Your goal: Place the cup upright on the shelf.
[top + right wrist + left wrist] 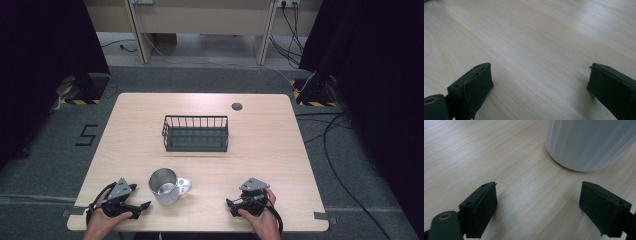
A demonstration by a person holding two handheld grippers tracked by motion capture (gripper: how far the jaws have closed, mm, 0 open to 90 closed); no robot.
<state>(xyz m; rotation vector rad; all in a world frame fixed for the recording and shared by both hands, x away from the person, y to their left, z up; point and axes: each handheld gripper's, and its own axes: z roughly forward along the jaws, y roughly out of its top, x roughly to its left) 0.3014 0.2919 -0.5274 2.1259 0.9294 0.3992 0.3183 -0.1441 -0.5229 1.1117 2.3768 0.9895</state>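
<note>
From the high view, a steel mug [165,186] stands upright near the front edge of the wooden counter [260,145], its handle turned toward the person's right. A dark wire basket [196,133] sits farther back, near the middle, well apart from the mug. The left tool [142,206] rests just beside the mug, on its left, and the right tool [230,204] lies well off to the mug's right, each held in a hand at the counter's near edge.

The left gripper view gives what the overhead cannot: the mug's pale ribbed wall [589,142] looms just ahead of the left tool [539,205], a strip of bare wood between them (no contact). Its jaws are spread wide, holding nothing.

In the right gripper view, the right tool [540,86] is likewise spread wide over bare woodgrain, gripping nothing.
</note>
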